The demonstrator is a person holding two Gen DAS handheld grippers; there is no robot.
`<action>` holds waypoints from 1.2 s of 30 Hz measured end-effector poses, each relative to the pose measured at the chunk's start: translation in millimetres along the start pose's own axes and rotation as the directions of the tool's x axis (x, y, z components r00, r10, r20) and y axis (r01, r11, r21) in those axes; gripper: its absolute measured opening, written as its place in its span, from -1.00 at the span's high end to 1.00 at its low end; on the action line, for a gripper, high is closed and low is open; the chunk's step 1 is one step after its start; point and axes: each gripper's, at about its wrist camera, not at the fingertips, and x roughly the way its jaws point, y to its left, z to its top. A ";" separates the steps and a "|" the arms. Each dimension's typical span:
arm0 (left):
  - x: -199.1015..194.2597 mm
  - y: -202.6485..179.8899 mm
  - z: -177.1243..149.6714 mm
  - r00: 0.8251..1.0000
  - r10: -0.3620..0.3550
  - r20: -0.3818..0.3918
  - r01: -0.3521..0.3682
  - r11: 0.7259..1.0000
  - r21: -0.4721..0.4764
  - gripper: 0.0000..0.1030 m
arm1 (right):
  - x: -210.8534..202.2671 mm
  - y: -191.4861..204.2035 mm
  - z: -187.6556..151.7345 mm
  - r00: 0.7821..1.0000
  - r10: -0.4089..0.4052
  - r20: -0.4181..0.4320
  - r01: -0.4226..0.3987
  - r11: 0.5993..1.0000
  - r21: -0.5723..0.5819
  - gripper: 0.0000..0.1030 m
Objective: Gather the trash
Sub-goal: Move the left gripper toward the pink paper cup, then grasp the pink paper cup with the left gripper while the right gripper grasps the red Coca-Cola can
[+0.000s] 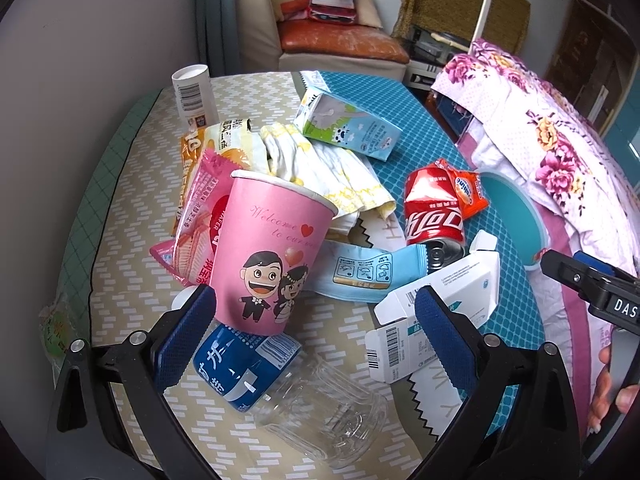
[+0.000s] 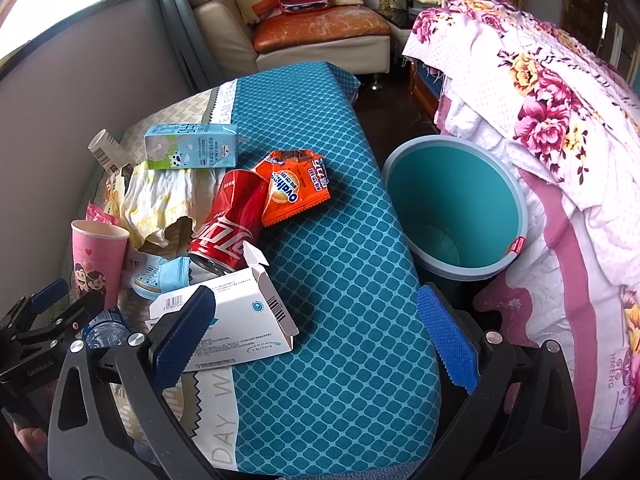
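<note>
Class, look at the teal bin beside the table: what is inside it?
The teal bin looks empty: its bare inner wall and most of its floor show, with no trash. The near rim hides a strip of the floor, so that part cannot be checked.

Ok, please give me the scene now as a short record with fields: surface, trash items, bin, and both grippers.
surface: table with a teal and beige cover
trash items: pink paper cup, red can lying down, orange snack packet, milk carton, white box, clear bottle on its side
bin: teal bin beside the table, nothing visible inside
left gripper: open, above the clear bottle, holding nothing
right gripper: open, holding nothing
</note>
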 end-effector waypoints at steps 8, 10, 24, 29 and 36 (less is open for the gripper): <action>0.5 1.9 -0.6 1.000 -0.013 0.000 0.013 1.000 0.007 -0.94 | 3.6 3.0 -1.8 1.000 -0.001 -0.013 0.001 1.000 -0.003 -0.88; 1.2 2.6 -1.1 1.000 -0.013 0.000 0.013 1.000 0.009 -0.94 | 4.9 4.3 -2.5 1.000 -0.002 -0.018 0.002 1.000 -0.006 -0.88; 9.3 55.4 -2.2 0.997 -0.057 -0.052 0.056 0.998 -0.024 -0.94 | 15.0 14.4 -9.5 0.999 0.009 -0.051 -0.010 1.000 -0.023 -0.88; 15.8 66.0 9.2 0.994 -0.075 -0.082 0.075 0.997 0.006 -0.94 | 20.0 16.7 -9.7 0.998 0.014 -0.063 -0.015 1.000 -0.025 -0.88; 31.8 53.4 13.1 0.989 -0.083 -0.123 0.090 0.995 0.052 -0.73 | 25.4 19.2 -10.0 0.996 0.018 -0.088 -0.021 0.999 -0.030 -0.88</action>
